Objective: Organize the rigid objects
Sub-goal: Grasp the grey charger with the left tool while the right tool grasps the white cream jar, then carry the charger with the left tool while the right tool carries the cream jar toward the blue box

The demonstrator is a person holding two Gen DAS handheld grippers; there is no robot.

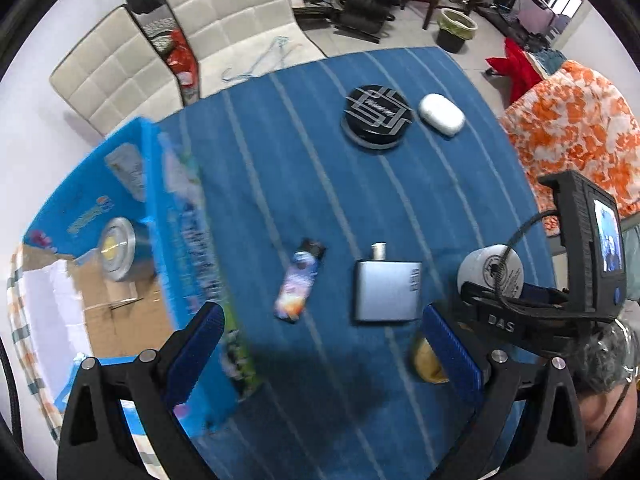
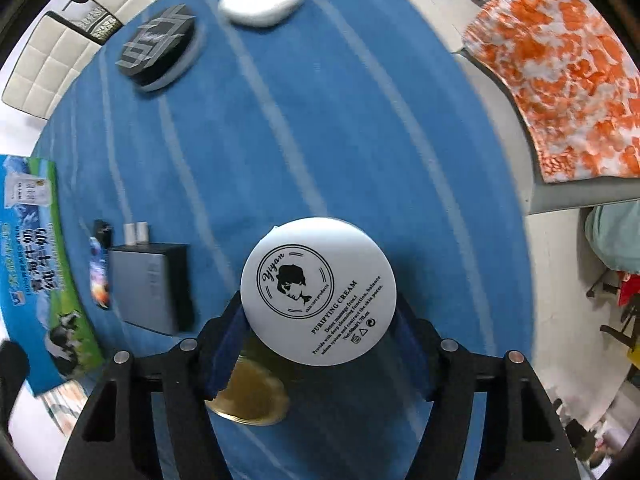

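My right gripper (image 2: 320, 344) is shut on a white round cream jar (image 2: 318, 292) with black print, seen in the left wrist view as the cream jar (image 1: 490, 272) at the right. A gold round lid (image 2: 252, 396) lies on the blue cloth just below it. My left gripper (image 1: 320, 344) is open and holds nothing, above the cloth between the blue carton (image 1: 176, 240) and the jar. Ahead of it lie a silver flask-shaped object (image 1: 388, 292) and a small colourful packet (image 1: 300, 280). Farther back sit a black round tin (image 1: 376, 116) and a white oval case (image 1: 441, 114).
The blue carton is open at the left edge of the blue striped table (image 1: 280, 160) and holds a silver disc (image 1: 118, 250). White chairs (image 1: 224, 12) stand beyond the table. An orange-patterned cloth (image 2: 560, 80) lies to the right.
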